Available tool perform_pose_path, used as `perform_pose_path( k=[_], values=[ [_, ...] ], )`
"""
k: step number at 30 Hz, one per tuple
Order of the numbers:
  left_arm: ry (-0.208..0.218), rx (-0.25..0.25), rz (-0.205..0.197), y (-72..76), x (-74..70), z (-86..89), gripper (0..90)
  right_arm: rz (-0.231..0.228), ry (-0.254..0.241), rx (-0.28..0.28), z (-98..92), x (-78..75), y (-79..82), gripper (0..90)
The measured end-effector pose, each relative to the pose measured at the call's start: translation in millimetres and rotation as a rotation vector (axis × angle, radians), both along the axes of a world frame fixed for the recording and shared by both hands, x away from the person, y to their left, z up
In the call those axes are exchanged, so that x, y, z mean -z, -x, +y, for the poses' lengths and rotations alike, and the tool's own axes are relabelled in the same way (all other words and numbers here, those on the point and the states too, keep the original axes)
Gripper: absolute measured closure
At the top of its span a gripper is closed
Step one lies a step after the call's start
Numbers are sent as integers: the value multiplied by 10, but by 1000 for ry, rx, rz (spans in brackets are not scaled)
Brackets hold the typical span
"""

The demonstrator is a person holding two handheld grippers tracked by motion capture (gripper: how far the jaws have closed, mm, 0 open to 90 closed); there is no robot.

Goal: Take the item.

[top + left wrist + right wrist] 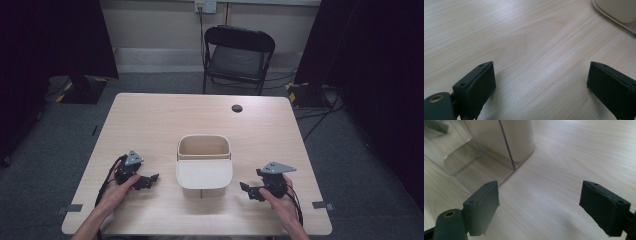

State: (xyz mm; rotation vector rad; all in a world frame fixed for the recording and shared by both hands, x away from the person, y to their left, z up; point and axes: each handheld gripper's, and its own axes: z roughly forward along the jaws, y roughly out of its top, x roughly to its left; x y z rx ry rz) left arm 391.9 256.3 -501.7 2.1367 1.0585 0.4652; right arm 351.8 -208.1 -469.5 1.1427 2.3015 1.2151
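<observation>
- The beige bin [204, 165] is sitting on the table [150, 120], between both grippers.
- The left gripper [150, 180] is resting just left of the bin — jaws spread, gripping nothing.
- The right gripper [246, 190] is hovering just right of the bin — jaws parted, empty.

The right claw [539, 205] is hovering over the pale tabletop [579, 157], its jaws standing wide apart with nothing between them. A cream bin [511, 137] with a clear panel [469, 160] is standing far left.
</observation>
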Motion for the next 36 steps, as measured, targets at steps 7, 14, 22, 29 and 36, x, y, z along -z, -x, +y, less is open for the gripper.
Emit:
perform_pose_path(
  k=[7,14,22,29,36],
  values=[
    [0,0,0,0,0,0,75,-33,-43,-37,68,-110,96,171],
    [0,-1,1,1,0,0,75,-37,-66,-82,136,-179,182,170],
    [0,0,0,0,0,0,75,-56,-81,-140,246,-238,275,164],
    [0,0,0,0,0,0,75,-56,-84,-182,350,-254,341,175],
    [1,0,1,0,0,0,75,-51,-81,-220,432,-241,352,206]
  ],
)
